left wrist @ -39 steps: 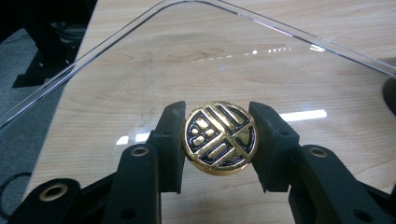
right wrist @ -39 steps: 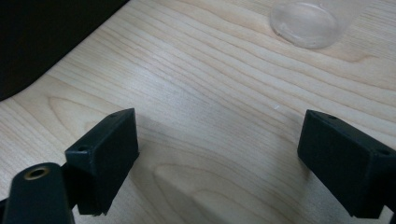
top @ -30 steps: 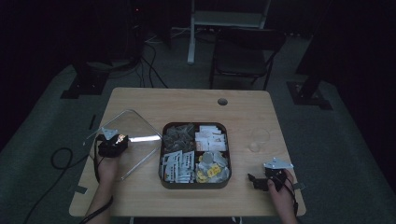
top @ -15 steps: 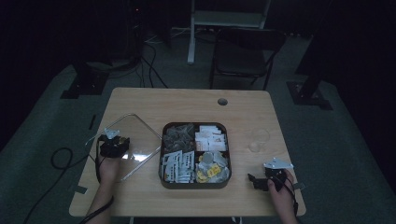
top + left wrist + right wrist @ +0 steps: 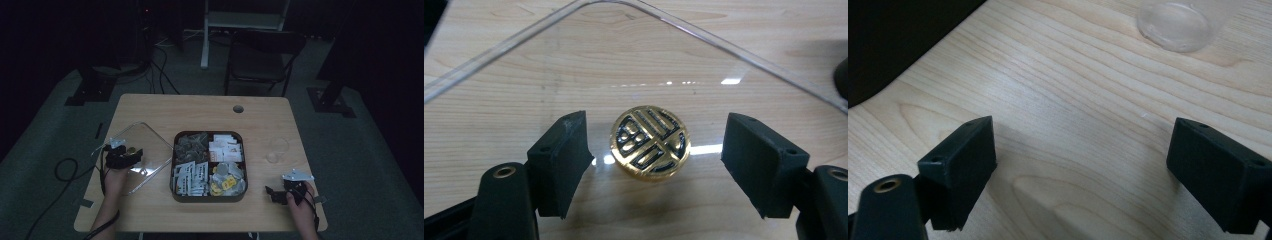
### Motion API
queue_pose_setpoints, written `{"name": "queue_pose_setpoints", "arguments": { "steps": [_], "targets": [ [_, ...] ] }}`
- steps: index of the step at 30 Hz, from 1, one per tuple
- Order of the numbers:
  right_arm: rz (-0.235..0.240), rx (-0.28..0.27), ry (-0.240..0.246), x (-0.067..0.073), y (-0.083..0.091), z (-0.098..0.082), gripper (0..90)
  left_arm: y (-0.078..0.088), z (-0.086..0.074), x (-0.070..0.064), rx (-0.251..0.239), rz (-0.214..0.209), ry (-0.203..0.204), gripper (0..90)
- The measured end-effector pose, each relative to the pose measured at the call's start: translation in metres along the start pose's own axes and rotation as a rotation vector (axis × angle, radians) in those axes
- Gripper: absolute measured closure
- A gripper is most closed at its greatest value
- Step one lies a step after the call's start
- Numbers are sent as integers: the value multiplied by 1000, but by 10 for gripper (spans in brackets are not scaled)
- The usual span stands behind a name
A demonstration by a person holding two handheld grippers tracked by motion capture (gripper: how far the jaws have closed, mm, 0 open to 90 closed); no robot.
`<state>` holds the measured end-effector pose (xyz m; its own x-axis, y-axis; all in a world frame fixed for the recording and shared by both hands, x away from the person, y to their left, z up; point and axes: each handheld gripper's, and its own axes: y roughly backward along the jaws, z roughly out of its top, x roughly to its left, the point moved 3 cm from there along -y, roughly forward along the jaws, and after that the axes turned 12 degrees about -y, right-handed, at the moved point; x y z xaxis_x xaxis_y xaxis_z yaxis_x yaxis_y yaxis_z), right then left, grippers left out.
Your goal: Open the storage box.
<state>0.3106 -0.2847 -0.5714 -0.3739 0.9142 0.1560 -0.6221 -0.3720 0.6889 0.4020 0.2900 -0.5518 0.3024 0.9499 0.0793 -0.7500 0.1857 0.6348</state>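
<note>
The step in hand looked like setting the lid aside: the clear lid lay flat on the surface, just left of the tray, which stood open with its four compartments of packets and wrapped bits exposed. The left claw hovered low over the lid with its jaws on either side of the gold knob. Those jaws had just been opening, and in the left gripper view both pads stood clear of the knob, with bare lid showing on each side, so nothing was gripped. In the high view the left claw sat over the middle of the lid.

The right claw waited near the surface's front right corner, its jaws spread wide and empty over bare wood. A small clear dish lay farther off beyond it; in the high view the dish sat between the tray and the right edge, well apart from the right claw.

Judging from this, the release was done and the lid rested on its own. The next move probably called for lifting the left claw straight up, so the pads would not catch the knob and drag the lid, and then reaching into the open tray with either claw.
</note>
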Motion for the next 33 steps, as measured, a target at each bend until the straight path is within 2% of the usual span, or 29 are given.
{"name": "queue_pose_setpoints", "arguments": {
  "steps": [5,7,10,12,18,19,30,33],
  "targets": [
    [0,0,0,0,0,0,118,10,1,4,-28,0,24,253],
    [0,0,0,0,0,0,118,13,2,4,-24,-2,14,187],
    [0,0,0,0,0,0,118,20,3,2,-40,2,-9,176],
    [0,0,0,0,0,0,118,25,4,0,-48,-10,-19,138],
    [0,0,0,0,0,0,118,34,6,-10,-49,-50,-88,76],
    [0,0,0,0,0,0,118,35,7,-11,-44,-55,-93,4],
    [0,0,-1,0,0,0,118,44,3,-36,-24,-156,-201,5],
    [1,1,0,0,0,0,118,47,1,-42,-33,-185,-235,5]
  ]
}}
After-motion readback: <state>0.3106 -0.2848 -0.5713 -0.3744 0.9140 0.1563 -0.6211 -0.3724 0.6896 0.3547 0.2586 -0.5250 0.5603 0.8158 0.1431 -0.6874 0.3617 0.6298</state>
